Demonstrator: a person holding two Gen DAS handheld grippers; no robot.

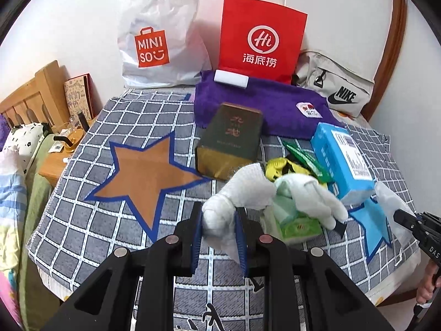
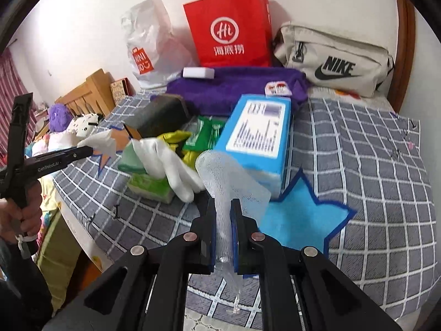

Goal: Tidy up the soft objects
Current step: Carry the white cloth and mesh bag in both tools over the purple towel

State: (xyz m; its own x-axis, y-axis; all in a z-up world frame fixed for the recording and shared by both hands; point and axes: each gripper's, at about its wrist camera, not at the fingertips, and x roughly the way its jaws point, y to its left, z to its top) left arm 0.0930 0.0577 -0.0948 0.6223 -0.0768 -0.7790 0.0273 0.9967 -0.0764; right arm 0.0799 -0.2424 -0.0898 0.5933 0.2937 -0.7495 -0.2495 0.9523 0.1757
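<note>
the left gripper (image 1: 220, 231) is clenched on a bunched white glove (image 1: 234, 201), its blue pads pressing the cloth from both sides, the free part of the glove flopping up toward 1 o'clock. the right gripper (image 2: 223, 230) is pinched nearly closed on a thin white mesh sleeve (image 2: 228, 182), which fans out above the jaws toward 12 o'clock and trails clear plastic below them.

just past the left grip, at 2 o'clock, a second white glove (image 1: 317, 195) lies draped over a green tissue pack (image 1: 297, 224). beyond that, yellow cloth (image 1: 277, 167) and a green packet (image 1: 306, 155) crowd against a blue box (image 1: 341, 160). at 12 o'clock stands a dark tin (image 1: 234, 138), and behind it a purple towel (image 1: 261, 102). at 10 o'clock on the checked cover (image 1: 82, 193) lies an orange star (image 1: 143, 176); in the right view a blue star (image 2: 300, 218) sits at 2 o'clock from the jaws.

both held things look very light and limp; they should sag and fold, not slip much against the ribbed pads. the glove seems best taken by a gathered bunch, as here. the mesh looks flimsy and snag-prone, so a pinch across its gathered middle seems safer than an edge.
</note>
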